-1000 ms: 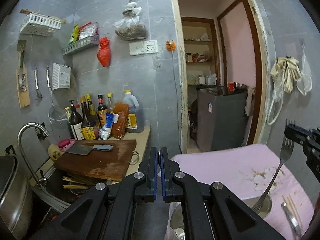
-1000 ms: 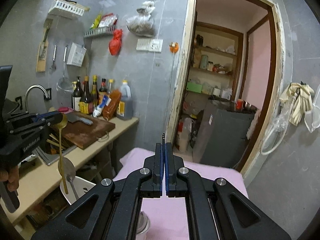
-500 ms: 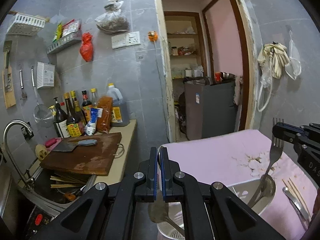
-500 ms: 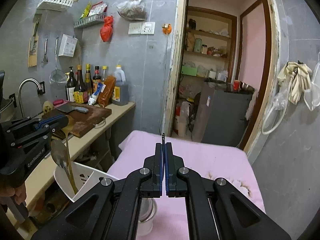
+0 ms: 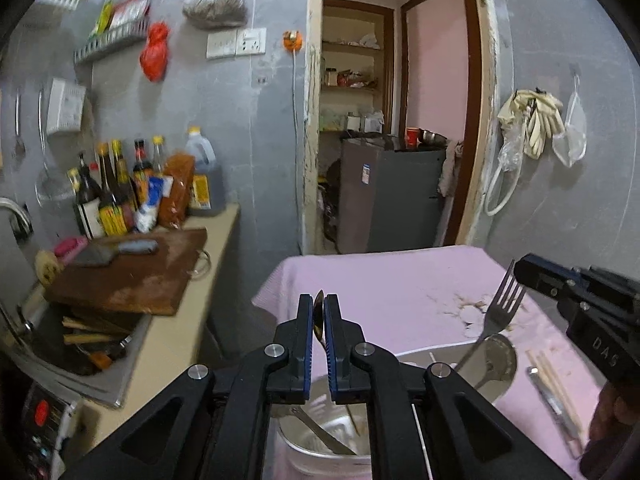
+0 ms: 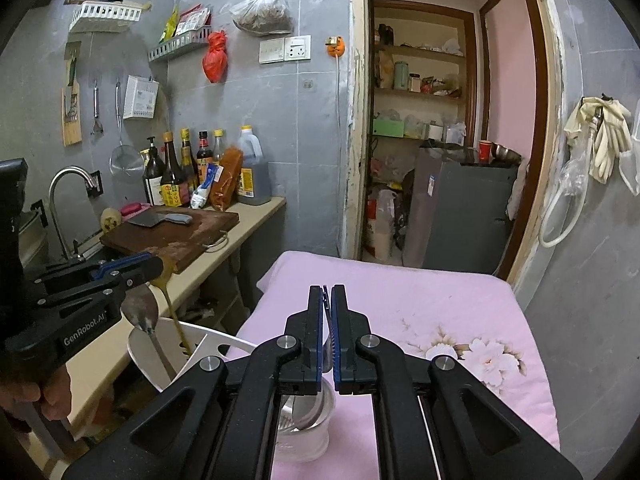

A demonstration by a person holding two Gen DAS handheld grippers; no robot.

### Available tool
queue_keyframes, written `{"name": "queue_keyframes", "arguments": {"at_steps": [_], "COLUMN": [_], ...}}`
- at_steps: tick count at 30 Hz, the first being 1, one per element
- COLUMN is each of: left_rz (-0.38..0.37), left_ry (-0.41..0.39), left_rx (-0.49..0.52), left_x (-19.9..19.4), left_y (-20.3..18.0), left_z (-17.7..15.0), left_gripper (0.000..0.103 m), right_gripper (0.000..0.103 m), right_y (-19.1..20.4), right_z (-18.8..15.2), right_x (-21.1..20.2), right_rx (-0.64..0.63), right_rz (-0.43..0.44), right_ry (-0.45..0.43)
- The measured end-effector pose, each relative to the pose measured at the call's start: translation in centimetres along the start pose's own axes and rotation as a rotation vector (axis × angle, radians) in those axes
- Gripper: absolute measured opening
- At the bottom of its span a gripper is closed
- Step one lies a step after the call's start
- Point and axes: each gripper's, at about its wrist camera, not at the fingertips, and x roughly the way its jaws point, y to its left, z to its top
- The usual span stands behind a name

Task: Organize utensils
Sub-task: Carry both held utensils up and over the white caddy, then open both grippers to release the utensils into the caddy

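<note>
Left hand-held gripper (image 5: 318,312) opening, slim gold spoon (image 5: 319,317) between its jaws, above white plastic holder (image 6: 208,344) near left. Right hand-held gripper (image 6: 327,300) clamped on steel fork (image 5: 500,308) over pink tabletop (image 6: 420,296).

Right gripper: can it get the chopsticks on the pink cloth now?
Probably not yet: the right gripper is shut on a fork. The chopsticks lie uncovered on the cloth, so the path looks free once the fork is released.
</note>
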Motion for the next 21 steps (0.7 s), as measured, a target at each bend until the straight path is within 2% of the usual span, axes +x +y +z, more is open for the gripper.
{"name": "queue_keyframes", "arguments": {"at_steps": [4, 6, 8, 10, 13, 14, 17, 21], "left_rz": [-0.037, -0.059, -0.072, -0.082, -0.092, -0.093, -0.105, -0.093], "left_ry": [0.012, 0.015, 0.014, 0.012, -0.005, -0.017, -0.047, -0.082], "left_rx": [-0.041, -0.065, -0.086, -0.102, -0.113, -0.118, -0.132, -0.124], "left_x": [-0.1, -0.2, -0.4, -0.6, -1.2, -1.5, -2.3, -3.3], "left_y": [0.6, 0.8, 1.1, 1.1, 1.0, 0.9, 0.4, -0.9], "left_z": [0.1, 0.3, 0.5, 0.7, 1.1, 1.2, 1.6, 1.9], "left_gripper": [0.013, 0.021, 0.025, 0.028, 0.048, 0.056, 0.068, 0.087], "right_gripper": [0.009, 0.011, 0.014, 0.027, 0.046, 0.047, 0.056, 0.075], "right_y": [-0.4, -0.7, -0.9, -1.2, -1.9, -2.2, -3.1, -4.8], "right_z": [0.1, 0.3, 0.4, 0.5, 0.7, 0.7, 0.8, 0.6], "right_x": [-0.3, -0.5, -0.7, -1.2, -2.3, -2.7, -3.8, -5.9], "right_rx": [0.025, 0.047, 0.061, 0.074, 0.102, 0.111, 0.133, 0.172], "right_rz": [0.008, 0.013, 0.011, 0.002, -0.008, -0.013, -0.035, -0.054], "right_ry": [-0.008, -0.016, -0.023, -0.037, -0.07, -0.08, -0.1, -0.148]}}
